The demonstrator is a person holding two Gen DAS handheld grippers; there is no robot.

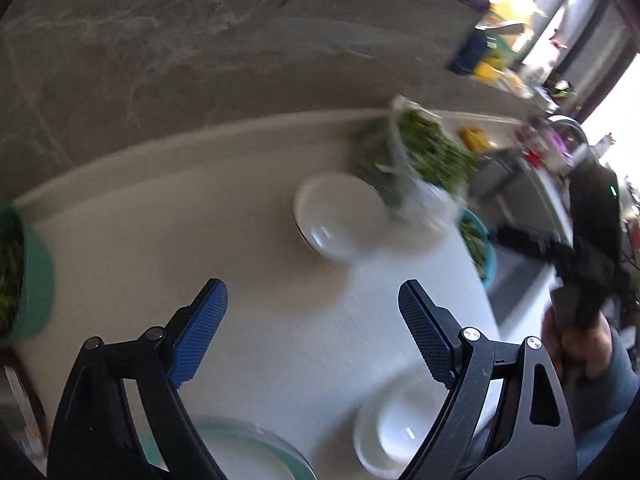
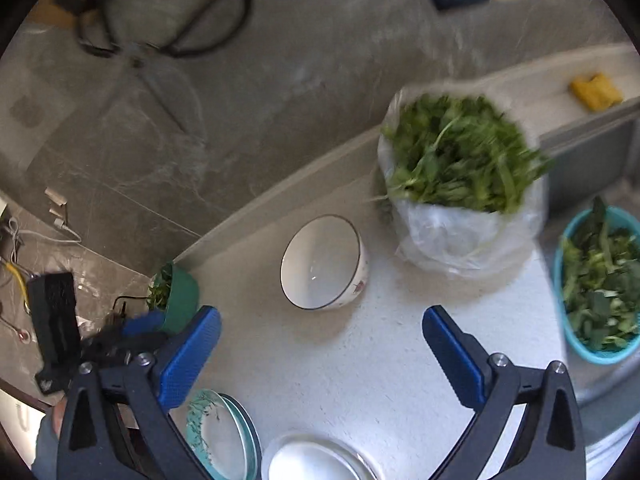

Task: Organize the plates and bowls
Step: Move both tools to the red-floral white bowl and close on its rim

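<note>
A home kitchen, seen while greens are being prepared

A white table (image 2: pixel 360 360) is being used along a grey marbled wall (image 2: pixel 300 60); leafy greens are being kept in a plastic bag (image 2: pixel 460 236) and a blue basket (image 2: pixel 596 352), a white bowl (image 2: pixel 324 264) and glass plates (image 2: pixel 224 436) are being stored beside them, and scissors (image 2: pixel 160 36) are being hung on the wall.

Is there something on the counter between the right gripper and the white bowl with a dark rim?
Nothing visible. Bare white counter lies between the open right gripper and the white dark-rimmed bowl; the plastic bag of greens stands beside it.
</note>
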